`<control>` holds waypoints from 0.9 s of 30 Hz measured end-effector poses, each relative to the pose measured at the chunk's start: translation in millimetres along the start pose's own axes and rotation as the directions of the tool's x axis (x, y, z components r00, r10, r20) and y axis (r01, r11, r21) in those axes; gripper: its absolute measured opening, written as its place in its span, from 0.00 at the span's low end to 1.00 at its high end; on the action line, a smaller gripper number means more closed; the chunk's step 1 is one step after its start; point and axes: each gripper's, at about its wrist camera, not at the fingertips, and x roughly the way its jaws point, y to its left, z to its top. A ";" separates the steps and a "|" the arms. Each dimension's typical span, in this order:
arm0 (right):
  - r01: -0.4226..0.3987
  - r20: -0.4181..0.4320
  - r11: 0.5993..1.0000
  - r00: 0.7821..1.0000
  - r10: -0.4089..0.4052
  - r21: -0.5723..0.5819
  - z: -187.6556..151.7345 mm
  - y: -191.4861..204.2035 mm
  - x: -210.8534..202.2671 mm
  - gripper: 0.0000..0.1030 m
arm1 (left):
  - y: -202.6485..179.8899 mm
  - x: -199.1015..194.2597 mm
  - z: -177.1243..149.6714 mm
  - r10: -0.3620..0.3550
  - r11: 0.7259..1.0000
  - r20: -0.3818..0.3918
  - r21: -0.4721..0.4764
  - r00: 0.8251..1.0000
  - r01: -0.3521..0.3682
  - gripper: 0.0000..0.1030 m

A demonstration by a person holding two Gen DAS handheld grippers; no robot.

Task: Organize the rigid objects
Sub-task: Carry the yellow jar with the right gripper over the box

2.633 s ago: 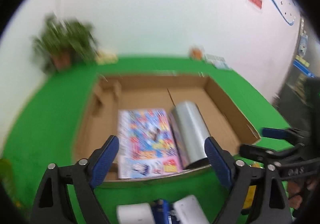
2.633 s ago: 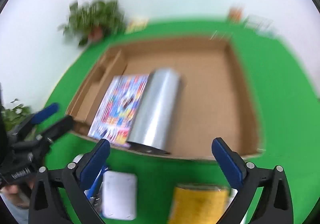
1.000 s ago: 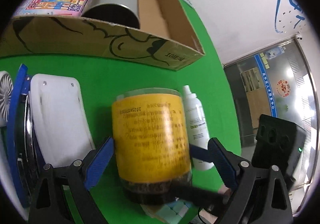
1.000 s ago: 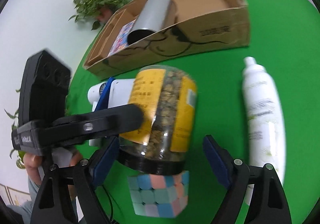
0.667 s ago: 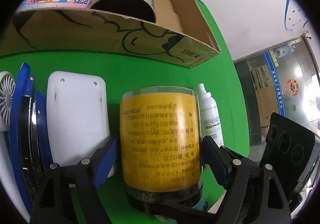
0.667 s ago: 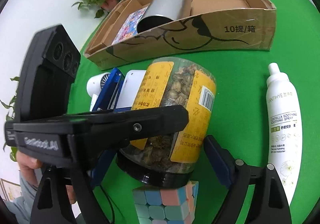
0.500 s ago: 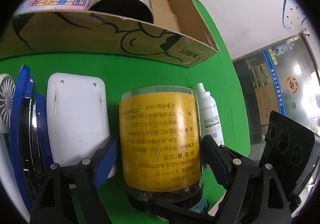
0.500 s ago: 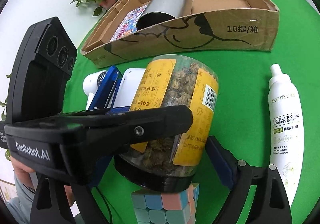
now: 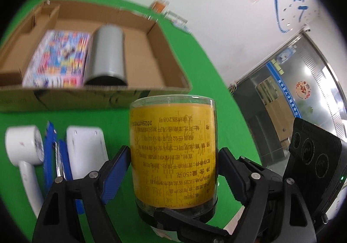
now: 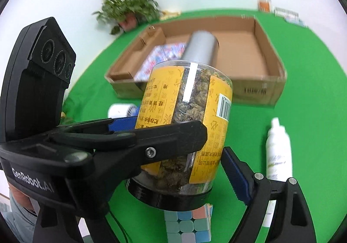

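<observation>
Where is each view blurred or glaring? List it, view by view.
Left wrist view: the jar is sharp and its label legible; the cardboard box behind it is motion-smeared; the corners are black from the fisheye. Right wrist view: the jar is sharp, with a white glare streak down its clear side; the plant and box are smeared.

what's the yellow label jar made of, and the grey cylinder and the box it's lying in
The jar looks like clear glossy plastic, possibly glass: the dried contents show through and a highlight runs down its side; its lid looks like matte black plastic. The grey cylinder seems brushed metal, going by its soft silvery sheen, though blur leaves that open. The box is plain brown cardboard, with folded flaps and raw edges.
</observation>
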 end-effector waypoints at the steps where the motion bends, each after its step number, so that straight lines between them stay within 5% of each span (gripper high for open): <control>1: 0.006 0.020 1.000 1.000 -0.005 -0.017 2.6 3.6 -6.6 0.83 | -4.3 -7.8 2.4 -0.005 1.000 0.021 0.013 1.000 0.004 0.80; 15: 0.142 0.185 0.984 0.975 -0.120 -0.111 31.1 51.5 -58.9 0.83 | -25.4 -45.9 16.7 -0.118 0.986 0.159 0.137 0.980 0.097 0.80; 27: 0.207 0.230 0.971 0.957 -0.176 -0.119 44.0 59.5 -69.4 0.83 | -24.0 -40.2 35.5 -0.170 0.975 0.175 0.174 0.970 0.140 0.80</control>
